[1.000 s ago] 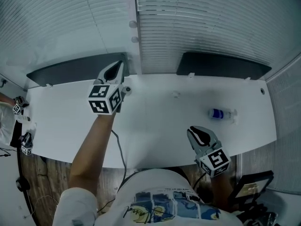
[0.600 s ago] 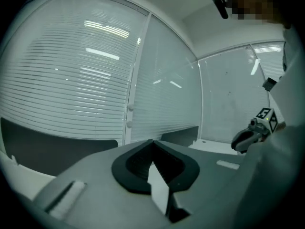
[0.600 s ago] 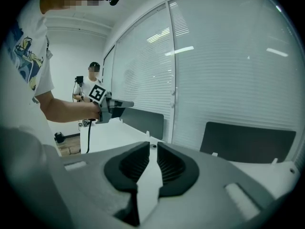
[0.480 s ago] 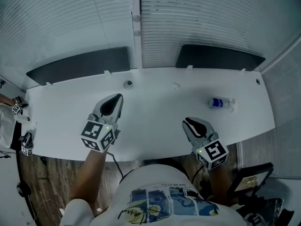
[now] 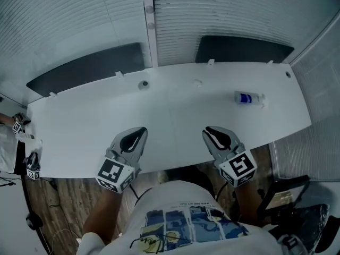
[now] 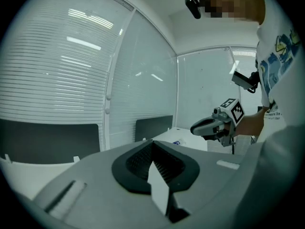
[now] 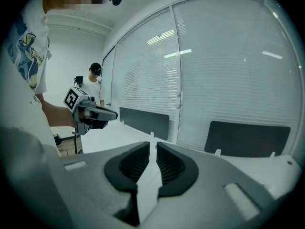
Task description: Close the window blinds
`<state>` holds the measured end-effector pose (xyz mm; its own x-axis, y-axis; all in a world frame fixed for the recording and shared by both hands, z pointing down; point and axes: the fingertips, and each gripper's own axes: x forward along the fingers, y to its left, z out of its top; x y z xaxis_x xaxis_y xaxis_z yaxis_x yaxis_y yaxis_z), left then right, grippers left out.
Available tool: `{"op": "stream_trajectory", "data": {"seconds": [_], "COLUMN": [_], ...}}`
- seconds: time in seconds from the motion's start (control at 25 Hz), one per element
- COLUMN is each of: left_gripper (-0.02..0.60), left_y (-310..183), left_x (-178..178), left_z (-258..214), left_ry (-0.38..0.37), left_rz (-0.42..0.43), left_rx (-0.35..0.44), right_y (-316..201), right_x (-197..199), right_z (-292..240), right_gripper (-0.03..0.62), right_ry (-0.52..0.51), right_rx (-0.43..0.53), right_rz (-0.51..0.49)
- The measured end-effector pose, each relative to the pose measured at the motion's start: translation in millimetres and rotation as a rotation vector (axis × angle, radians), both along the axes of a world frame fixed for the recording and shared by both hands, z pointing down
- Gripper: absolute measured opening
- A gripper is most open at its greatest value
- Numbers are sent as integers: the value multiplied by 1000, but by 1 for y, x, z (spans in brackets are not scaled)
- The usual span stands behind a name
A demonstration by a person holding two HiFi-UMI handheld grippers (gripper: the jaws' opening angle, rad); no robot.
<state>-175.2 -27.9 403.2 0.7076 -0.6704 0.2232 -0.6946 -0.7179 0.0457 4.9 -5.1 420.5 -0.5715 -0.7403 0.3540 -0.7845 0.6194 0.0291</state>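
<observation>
**White blinds down behind the desk, both grippers closed and empty**

White slatted window blinds (image 5: 223, 15) are seen hanging across the whole far side, lowered to the level of the desk's back edge, with a vertical frame post (image 5: 150, 31) dividing them into a left and a right span. Whether the slats are turned fully flat cannot be told. Below them a white desk (image 5: 175, 116) is spread from side to side. Two dark panels are stood along its far edge, one at the left (image 5: 87, 73) and one at the right (image 5: 244, 49).

Over the desk's near edge, well apart from the blinds, the left gripper (image 5: 139, 134) and the right gripper (image 5: 211, 133) are held side by side, both pointed toward the window. In each gripper's own view the jaws are brought together, and nothing is caught between them.

A small clear bottle with a blue label (image 5: 248, 98) is laid on its side on the right part of the desk. A small round fitting (image 5: 143, 84) is set in the desk near the far edge, just below the frame post.
</observation>
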Motion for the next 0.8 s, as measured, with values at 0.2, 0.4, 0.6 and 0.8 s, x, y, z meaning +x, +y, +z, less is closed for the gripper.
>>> {"op": "stream_trajectory", "data": {"seconds": [0.2,0.4,0.6,0.8], "left_gripper": [3,3,3,3], "left_y": [29,47,65,80], "left_x": [3,4,4,13], "left_z": [-1,0,-4,-20], "left_ry": [-20,-15,-8,17], "left_rz": [57,95,73,45], "left_rx": [30,50,53,61], "right_y": [22,40,57,69], "right_x": [-11,-18,-21,-14], "right_z": [1,1,-3,-14], "right_gripper": [38,37,35,34], "right_ry": [12,16,19,17], "right_rx": [3,4,15,36], "right_rz": [13,26,-4,-34]}}
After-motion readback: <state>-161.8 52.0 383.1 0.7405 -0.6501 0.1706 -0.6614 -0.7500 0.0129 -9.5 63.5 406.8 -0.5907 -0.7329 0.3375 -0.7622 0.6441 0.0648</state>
